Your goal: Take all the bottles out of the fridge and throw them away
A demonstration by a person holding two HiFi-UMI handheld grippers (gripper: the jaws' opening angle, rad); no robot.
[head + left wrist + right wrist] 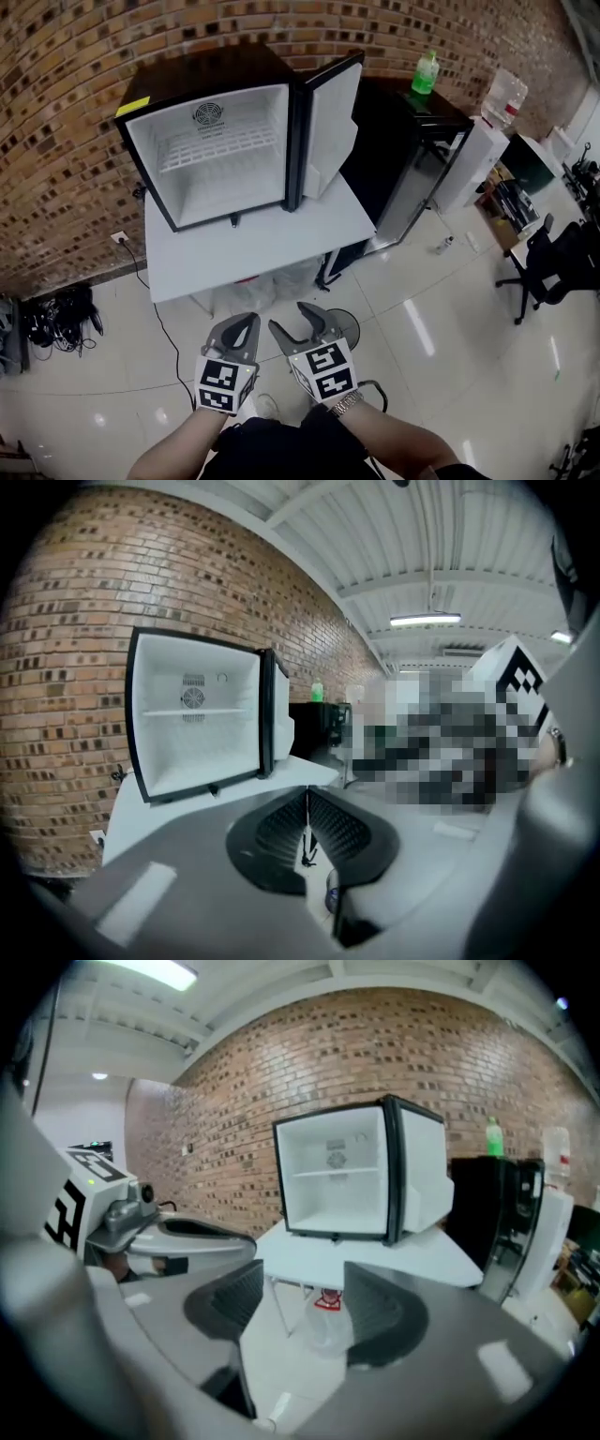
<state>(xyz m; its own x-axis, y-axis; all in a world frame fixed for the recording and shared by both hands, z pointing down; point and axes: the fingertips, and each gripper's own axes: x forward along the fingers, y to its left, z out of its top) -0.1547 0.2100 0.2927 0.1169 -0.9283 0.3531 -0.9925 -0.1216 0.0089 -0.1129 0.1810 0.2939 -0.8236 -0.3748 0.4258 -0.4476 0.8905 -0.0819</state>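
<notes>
The small black fridge (220, 155) stands on a white table (262, 244) with its door swung open to the right. Its white inside and wire shelf hold no bottle that I can see. Both grippers are low in the head view, in front of the table and well short of the fridge. My left gripper (239, 321) is shut, its pads meeting in a thin line (307, 803) with nothing between them. My right gripper (291, 317) stands open (300, 1288) and empty. A green bottle (426, 73) stands on the black cabinet (403, 141) right of the fridge.
A clear plastic bag (328, 1321) with a red mark hangs under the table's front. A clear bottle (506, 97) sits on a white unit at the far right, and a small bottle (444, 244) lies on the floor. Office chairs (553, 262) stand at the right, cables (56, 314) at the left.
</notes>
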